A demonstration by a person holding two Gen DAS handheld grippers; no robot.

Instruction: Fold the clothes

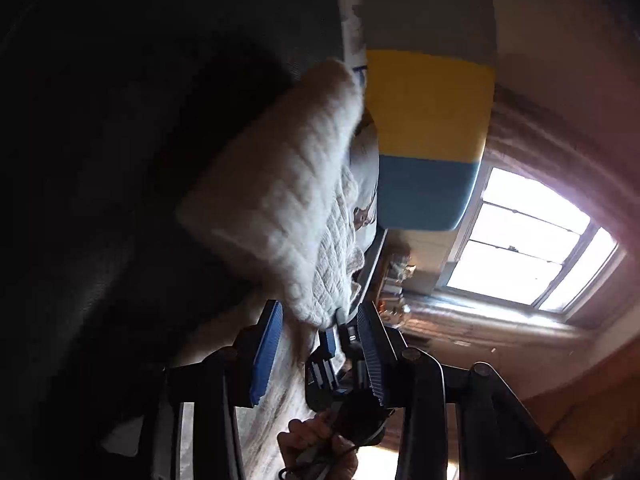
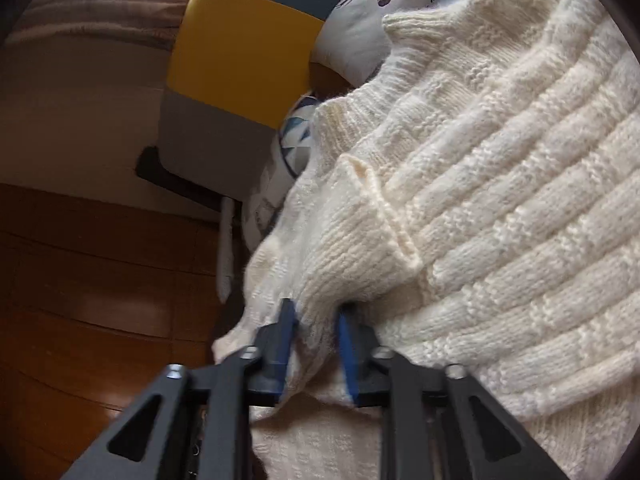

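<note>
Sweater (image 2: 460,184) — a fold pinched in right gripper (image 2: 316,320); left gripper (image 1: 320,324) wide, beside it.

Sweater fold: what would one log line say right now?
right gripper gripping sweater | left gripper open | fold unfinished

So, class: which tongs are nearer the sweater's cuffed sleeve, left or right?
Right. The right tongs are closed on the cream sweater at the cuffed sleeve. The left tongs are open, empty, just short of the sweater's edge.

One cream sweater (image 2: 500,184), two tongs (image 1: 320,344) (image 2: 316,320), two printed pillows (image 2: 360,28) (image 2: 296,144)
</note>
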